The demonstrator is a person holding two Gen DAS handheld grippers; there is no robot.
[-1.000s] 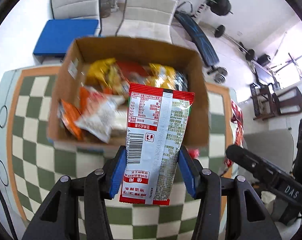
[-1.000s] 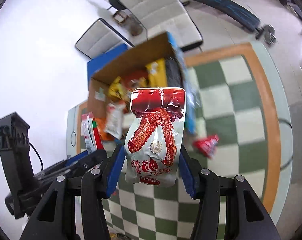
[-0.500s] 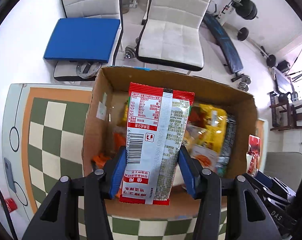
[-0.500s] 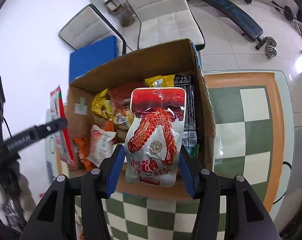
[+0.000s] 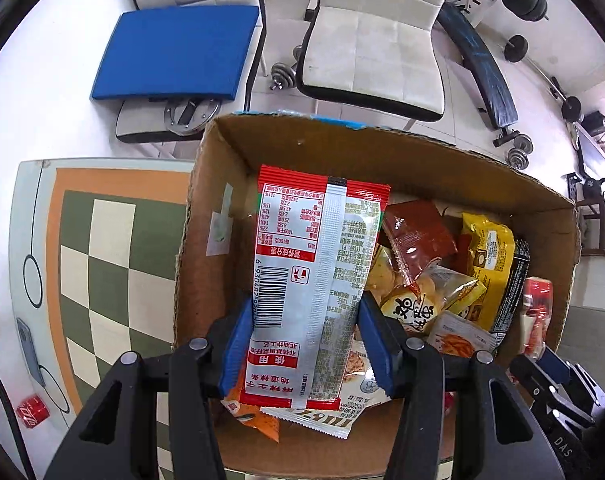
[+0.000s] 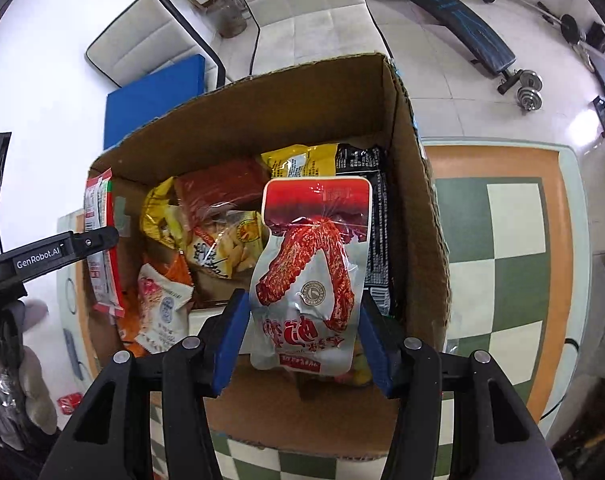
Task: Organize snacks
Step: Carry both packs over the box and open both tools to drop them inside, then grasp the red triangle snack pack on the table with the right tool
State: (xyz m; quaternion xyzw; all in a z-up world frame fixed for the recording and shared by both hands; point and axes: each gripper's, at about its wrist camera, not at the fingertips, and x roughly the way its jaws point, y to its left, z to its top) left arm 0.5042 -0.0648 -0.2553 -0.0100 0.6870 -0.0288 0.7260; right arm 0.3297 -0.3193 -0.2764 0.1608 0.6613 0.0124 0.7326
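- Left gripper (image 5: pixel 302 344) clamped on a red-and-silver snack packet (image 5: pixel 316 280), blue pads pressing both long edges, barcode side facing the camera.
- Packet upright, poised over the left part of the open cardboard box (image 5: pixel 206 216), near its left wall.
- Right gripper (image 6: pixel 304 340) closed on a silver pouch with a red chicken-wing print (image 6: pixel 312 276), gripped at the lower sides.
- Pouch upright too, hanging over the right part of the same box, close to the right wall (image 6: pixel 418 216).
- Inside the box, a loose heap: dark red packet (image 5: pixel 416 236), yellow bags (image 5: pixel 488 248), a black packet (image 6: pixel 376 216) against the right wall, an orange-and-white bag (image 6: pixel 162 300) toward the near left.
- Seen from the right wrist, left gripper's black finger (image 6: pixel 58 254) reaching in from the left, its packet edge-on at the box's left wall.
- Box sitting on a green-and-cream checkered table (image 5: pixel 102 264) with an orange border.
- Small red can (image 5: pixel 32 416) at the table's near left edge.
- Beyond the table, white chairs (image 5: pixel 372 36), one carrying a blue cushion (image 5: pixel 178 52), and a weight bench (image 6: pixel 450 4) with dumbbells on the floor.
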